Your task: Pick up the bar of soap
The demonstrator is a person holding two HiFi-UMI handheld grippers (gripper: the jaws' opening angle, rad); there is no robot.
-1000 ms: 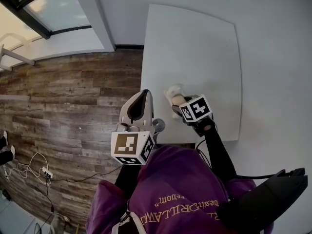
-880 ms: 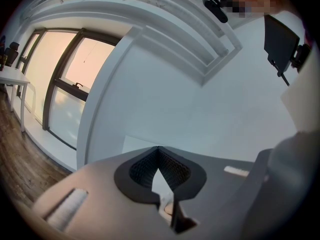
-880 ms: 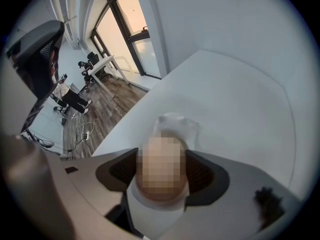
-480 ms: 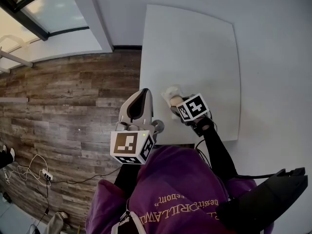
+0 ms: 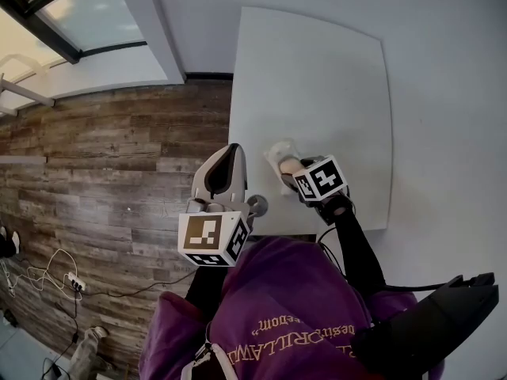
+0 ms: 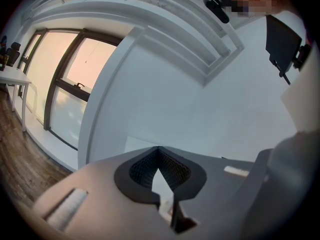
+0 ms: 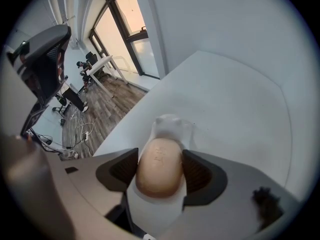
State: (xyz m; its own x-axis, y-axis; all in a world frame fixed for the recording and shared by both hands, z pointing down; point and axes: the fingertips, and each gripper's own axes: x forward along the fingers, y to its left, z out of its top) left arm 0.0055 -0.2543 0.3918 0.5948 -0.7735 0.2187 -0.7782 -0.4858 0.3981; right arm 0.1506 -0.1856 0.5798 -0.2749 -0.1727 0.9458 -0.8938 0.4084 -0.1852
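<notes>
1. Right gripper (image 7: 160, 158) is clamping the soap (image 7: 159, 168) between its jaws, at the table's (image 5: 317, 77) near-left part.
2. Soap is sitting over the dish (image 7: 170, 126); can't tell whether they touch.
3. Left gripper (image 6: 159, 160) is hanging left of the table, jaws together, empty.

Head view downward; right gripper view shares table (image 5: 317, 70).

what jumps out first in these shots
A tan soap clamped between the right gripper's jaws, over a white dish near the table's left edge. The left gripper hangs shut and empty off that edge, above the wood floor.
</notes>
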